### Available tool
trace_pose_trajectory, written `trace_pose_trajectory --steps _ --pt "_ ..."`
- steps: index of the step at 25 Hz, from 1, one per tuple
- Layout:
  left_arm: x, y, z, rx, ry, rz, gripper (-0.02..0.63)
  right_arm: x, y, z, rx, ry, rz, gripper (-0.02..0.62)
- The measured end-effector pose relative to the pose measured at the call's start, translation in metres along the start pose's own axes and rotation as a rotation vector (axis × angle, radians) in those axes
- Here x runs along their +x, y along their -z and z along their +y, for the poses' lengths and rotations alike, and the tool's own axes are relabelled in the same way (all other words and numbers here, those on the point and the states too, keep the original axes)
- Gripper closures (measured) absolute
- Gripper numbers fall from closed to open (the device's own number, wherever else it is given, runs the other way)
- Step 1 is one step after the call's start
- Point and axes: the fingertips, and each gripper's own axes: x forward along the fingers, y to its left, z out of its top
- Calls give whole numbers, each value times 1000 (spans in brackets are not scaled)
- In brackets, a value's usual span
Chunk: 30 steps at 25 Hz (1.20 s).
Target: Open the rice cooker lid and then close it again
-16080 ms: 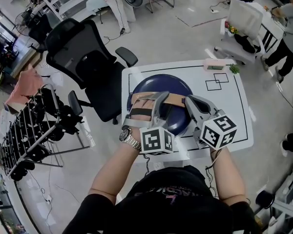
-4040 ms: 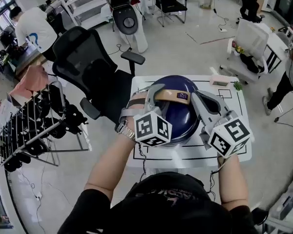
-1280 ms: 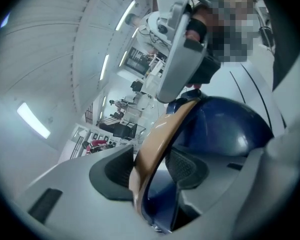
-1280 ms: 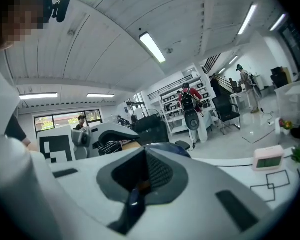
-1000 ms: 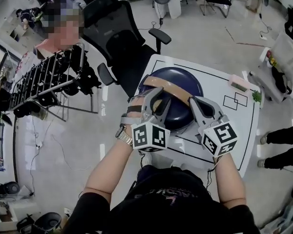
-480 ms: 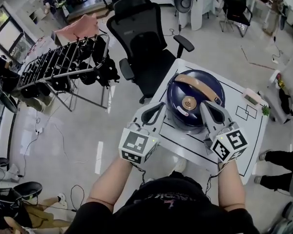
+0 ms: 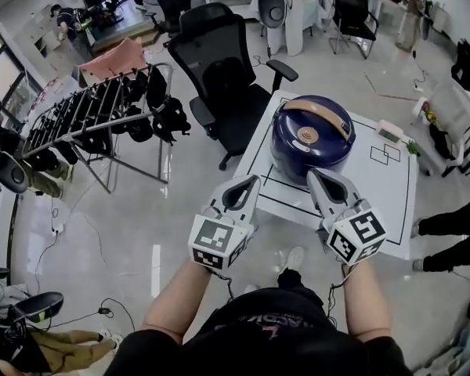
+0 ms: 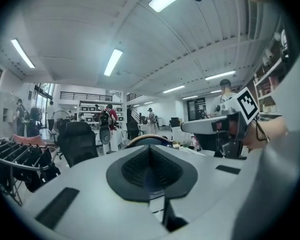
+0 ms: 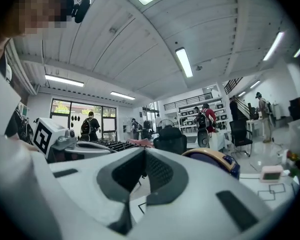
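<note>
- A busy open workshop with a pale glossy floor: a black office chair [image 7: 219, 73] and a rack of dark gear [image 7: 102, 116] stand to the left of a small white table [image 7: 380, 198] marked with black lines.
- The rice cooker [image 7: 312, 141] sits on the far left part of that table, inside the drawn frame, upright and alone.
- Its lid [image 7: 329, 149] lies flat and seated on the body, with no gap showing along the rim, so it looks closed.
- The left gripper [image 7: 247, 183] and the right gripper [image 7: 318, 177] hang at the table's near edge, level with each other and clear of the cooker, touching nothing.
- In both gripper views the jaws are clenched pad to pad with nothing between them; the cooker shows only beyond the tips.
- Judgement: this is an end of the task, not its middle. With the lid down and both tools off it, either all is done or nothing is begun; these pictures alone do not settle which.
- The cooker is a round, deep-blue pot with a domed top.
- A tan carrying handle [image 7: 313, 121] lies folded across the dome, with a small round vent [image 7: 306, 139] just beside it.
</note>
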Motion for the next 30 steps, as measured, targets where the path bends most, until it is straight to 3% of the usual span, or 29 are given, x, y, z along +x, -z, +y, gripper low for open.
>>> trace_pose_trajectory --steps 9,15,24,30 --pt "-36 21 -71 11 163 27 603 -79 29 35 17 137 29 594" --pt "-48 17 -114 17 215 19 603 -122 26 35 9 188 26 594" --pt "-38 6 -169 -41 118 -9 603 -181 23 13 -17 124 35 594" --pt "-35 2 -214 -13 50 6 603 -219 24 -11 12 67 12 594"
